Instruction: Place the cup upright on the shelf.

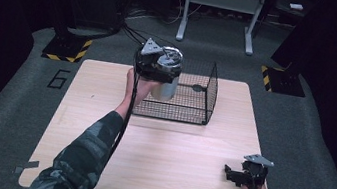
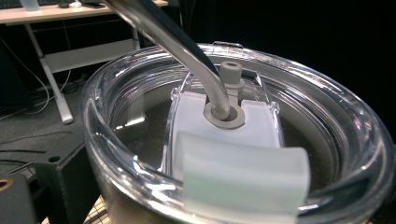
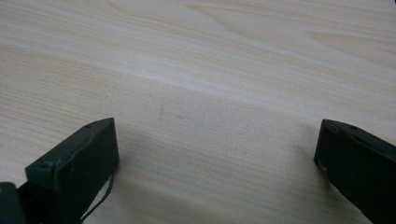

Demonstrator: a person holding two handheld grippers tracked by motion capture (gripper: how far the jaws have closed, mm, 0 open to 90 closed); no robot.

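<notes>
Where left gripper (image 1: 160, 68) seemingly grips tumbler (image 1: 165, 86), fingers hidden

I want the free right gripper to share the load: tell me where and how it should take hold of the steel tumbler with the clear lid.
Grip the silver steel tumbler on its bare cylindrical wall below the clear plastic lid, coming in level from the right. The left gripper holds it at the rim on the left, above the black wire basket, and a straw rises through the lid, so the top is probably poor to grasp. The right gripper has its fingers wide open.
</notes>
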